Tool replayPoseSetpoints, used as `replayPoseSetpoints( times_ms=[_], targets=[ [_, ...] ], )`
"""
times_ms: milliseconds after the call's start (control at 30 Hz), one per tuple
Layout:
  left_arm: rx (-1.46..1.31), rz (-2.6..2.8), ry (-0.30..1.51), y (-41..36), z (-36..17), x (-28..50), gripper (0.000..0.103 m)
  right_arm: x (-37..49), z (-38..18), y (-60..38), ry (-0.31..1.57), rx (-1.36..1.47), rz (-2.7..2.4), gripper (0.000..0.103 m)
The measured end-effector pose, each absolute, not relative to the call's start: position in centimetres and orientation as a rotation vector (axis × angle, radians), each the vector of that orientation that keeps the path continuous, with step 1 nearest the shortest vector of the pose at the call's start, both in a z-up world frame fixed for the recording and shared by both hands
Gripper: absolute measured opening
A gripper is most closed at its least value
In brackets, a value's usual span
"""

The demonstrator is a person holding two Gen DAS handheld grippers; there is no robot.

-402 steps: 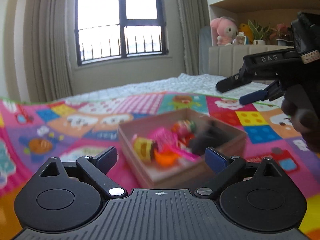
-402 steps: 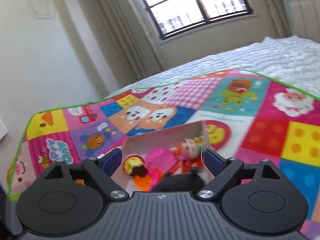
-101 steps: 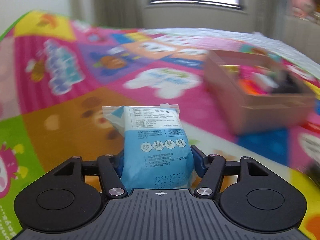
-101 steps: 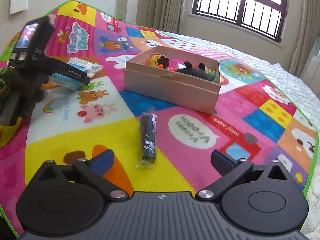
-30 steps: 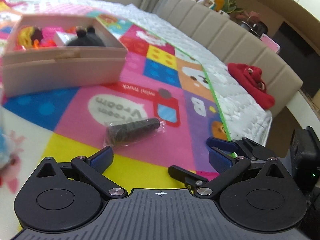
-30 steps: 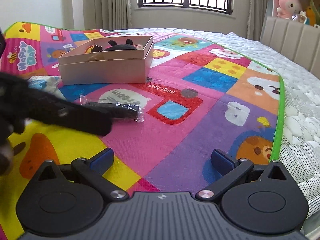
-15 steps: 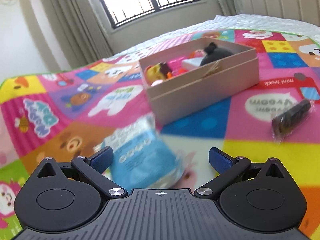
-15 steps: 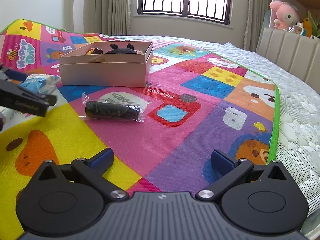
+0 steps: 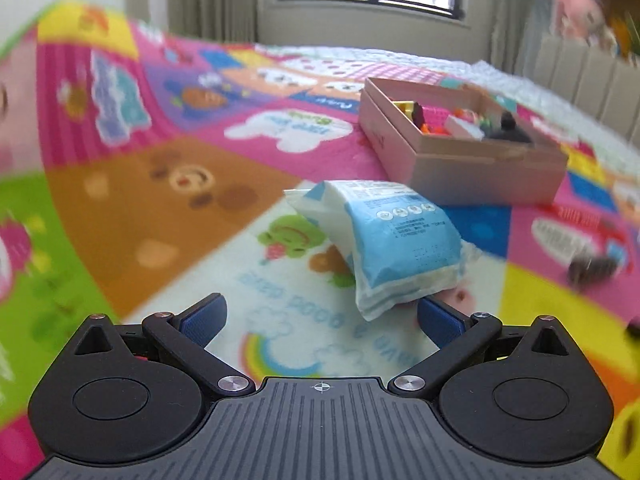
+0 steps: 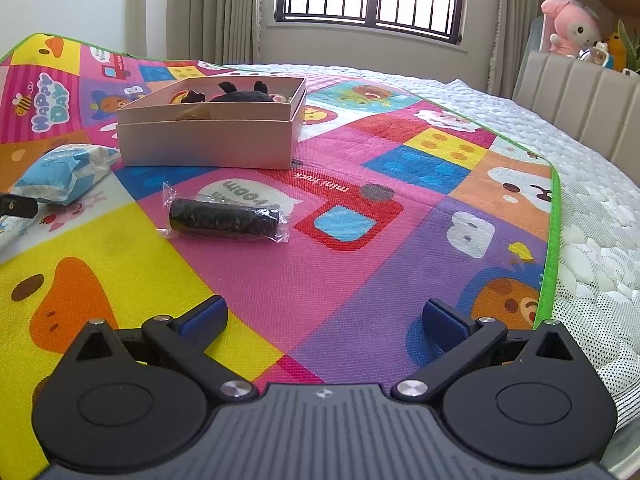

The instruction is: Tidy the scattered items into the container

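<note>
Left wrist view: left gripper (image 9: 320,316) spread wide with nothing between the fingers, low over the play mat (image 9: 120,216) on the bed. Blue-and-white packet (image 9: 384,236) just ahead, skewed to the right of the gap, its near corner right beside or touching the right finger (image 9: 438,322); hard to tell which. Cardboard box (image 9: 472,168) beyond it, already holding several toys, apart from the packet. View smeared by motion, so fine alignment uncertain. Likely trouble here: closing from this offset would catch only the slack corner of the wrapper, letting the soft packet swing, slip out on the way to the box, or get pushed along the mat instead of gripped. Right wrist view: right gripper (image 10: 322,316) likewise wide apart and empty, well short of the dark roll in clear wrap (image 10: 224,220) lying on the mat in front of the box (image 10: 208,136). Packet (image 10: 60,174) off to the left, near the box corner. Further risks: pinching only the loose plastic tail of the roll, rolling it away on contact, or nudging the light box when dropping things over its wall.
</note>
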State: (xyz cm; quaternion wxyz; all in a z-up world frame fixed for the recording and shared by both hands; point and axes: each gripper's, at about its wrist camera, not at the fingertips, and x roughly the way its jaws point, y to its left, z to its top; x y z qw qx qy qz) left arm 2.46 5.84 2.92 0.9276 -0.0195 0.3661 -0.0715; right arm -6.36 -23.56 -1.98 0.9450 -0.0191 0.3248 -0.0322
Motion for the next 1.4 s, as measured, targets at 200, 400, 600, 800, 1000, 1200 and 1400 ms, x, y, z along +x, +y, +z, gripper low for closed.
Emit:
replayPoseSetpoints(
  times_ms=[200,400,600,800,1000,1200,1400],
  targets=[
    [-0.086,-0.2,0.735,3.5,4.6,2.2,0.103,-6.5,-1.9,-23.6,0.658,-0.016,-0.075,0.103],
    [-0.073,-0.217,0.745,2.0,5.0,2.9,0.103,-6.4,-1.9,-23.6,0.666,-0.001,-0.087,0.103],
    [-0.042,-0.142,0.741,-0.2,3.8,6.5,0.103,-6.0,-1.7,-23.6,0.694,0.009,-0.09,0.103],
    [0.03,-0.152,0.709,0.0,2.2,6.4,0.08,-6.4,-2.0,-23.6,0.668,-0.018,-0.075,0.103],
    [0.024,-0.22,0.688,1.5,2.4,3.9,0.068,-6.5,-1.9,-23.4,0.648,-0.035,-0.065,0.103],
    [0.06,-0.473,0.698,0.6,2.8,-0.6,0.089,-5.6,0.6,-23.0,0.666,-0.032,-0.001,0.103],
    [0.067,-0.431,0.717,0.2,1.4,-1.2,0.097,-2.8,1.4,-19.9,0.655,-0.02,0.035,0.103]
  ],
)
